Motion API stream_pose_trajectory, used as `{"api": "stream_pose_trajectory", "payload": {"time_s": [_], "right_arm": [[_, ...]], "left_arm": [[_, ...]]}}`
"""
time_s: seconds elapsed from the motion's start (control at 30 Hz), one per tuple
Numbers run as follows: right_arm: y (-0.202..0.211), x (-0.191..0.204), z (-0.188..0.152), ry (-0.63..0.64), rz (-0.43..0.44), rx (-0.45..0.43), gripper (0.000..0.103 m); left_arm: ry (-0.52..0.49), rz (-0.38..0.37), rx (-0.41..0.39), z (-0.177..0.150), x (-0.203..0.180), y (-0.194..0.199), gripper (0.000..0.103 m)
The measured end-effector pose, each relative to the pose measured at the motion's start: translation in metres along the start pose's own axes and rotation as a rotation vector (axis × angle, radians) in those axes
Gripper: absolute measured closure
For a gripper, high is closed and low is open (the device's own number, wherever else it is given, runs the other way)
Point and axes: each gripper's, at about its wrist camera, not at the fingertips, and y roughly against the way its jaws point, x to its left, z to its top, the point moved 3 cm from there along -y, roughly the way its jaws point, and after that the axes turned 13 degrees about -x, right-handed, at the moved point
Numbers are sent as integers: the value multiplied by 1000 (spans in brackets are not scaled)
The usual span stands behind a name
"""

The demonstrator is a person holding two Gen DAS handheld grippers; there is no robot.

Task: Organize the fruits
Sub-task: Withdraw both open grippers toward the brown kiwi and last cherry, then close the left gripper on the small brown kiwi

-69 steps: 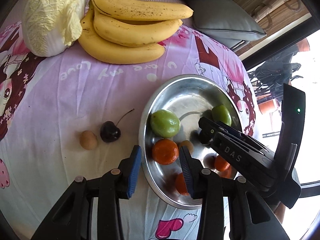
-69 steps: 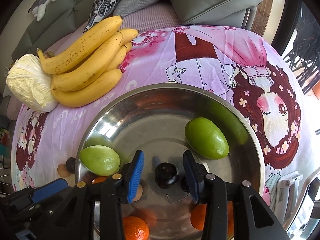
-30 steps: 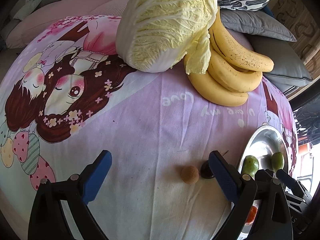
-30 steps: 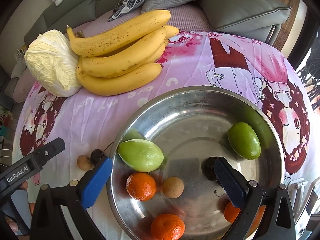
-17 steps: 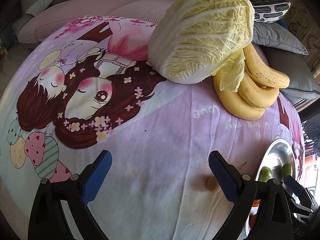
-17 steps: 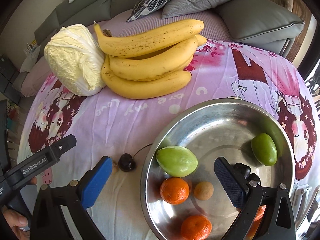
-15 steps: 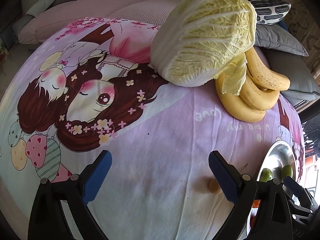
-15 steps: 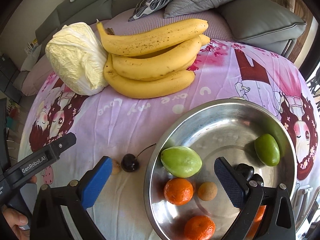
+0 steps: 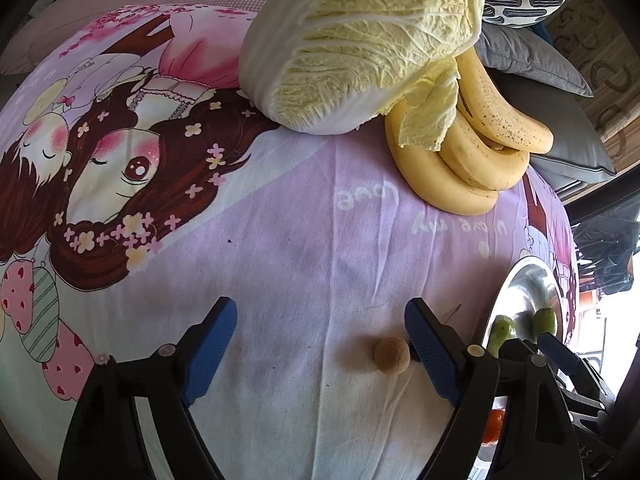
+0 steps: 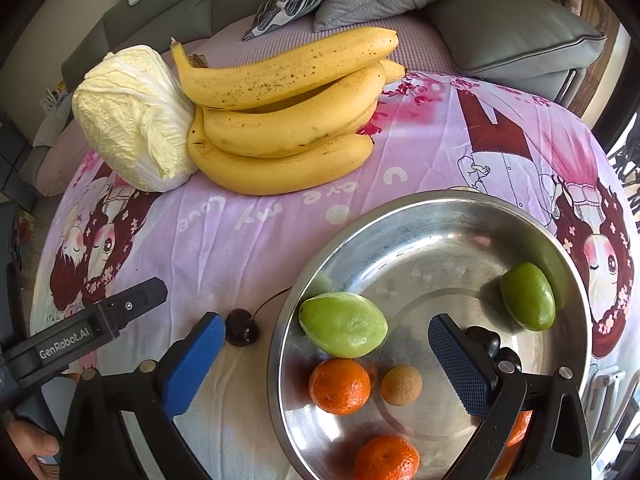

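Note:
On the pink printed cloth lies a small brown round fruit (image 9: 392, 355), between the blue fingers of my left gripper (image 9: 320, 344) and close to the right one. The jaws are closing and the pads do not touch it. A dark cherry (image 10: 241, 332) lies beside it; in the left wrist view only its stem shows. My right gripper (image 10: 324, 364) stands wide open over the left rim of the steel bowl (image 10: 440, 208), gripping nothing. The bowl holds two green fruits (image 10: 344, 330), oranges (image 10: 339, 386), a brown fruit (image 10: 401, 385) and a dark cherry (image 10: 484, 338).
A napa cabbage (image 10: 128, 120) and a bunch of bananas (image 10: 288, 120) lie at the far side of the cloth. Grey cushions (image 10: 512, 28) sit behind them. A person's hand (image 10: 32, 448) holds the left gripper at the lower left of the right wrist view.
The right gripper has opened and left a dark cherry in the bowl. The left gripper has swung off the bowl onto the cloth; its fingers now stand narrower, with the brown fruit between them.

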Motion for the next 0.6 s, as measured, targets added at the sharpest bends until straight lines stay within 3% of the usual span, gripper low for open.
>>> {"api": "stream_pose_trajectory", "payload": {"time_s": [0.2,0.27,0.33,0.6], "right_arm": [[-1,-4,-1,-1,-12,0,0],[-2,-6,-1,-1,-15,2,0],[-2,-7,-1,2,-21,3,0],[-3,-9,-2,1,-24,5,0]], "left_arm": [[10,-74,49,-10,-17,-9,28],[5,-92,61,-13,-24,-12,45],[1,-101,75,-17,-30,-15,52],[2,-158,132,-39,-56,-28,66]]}}
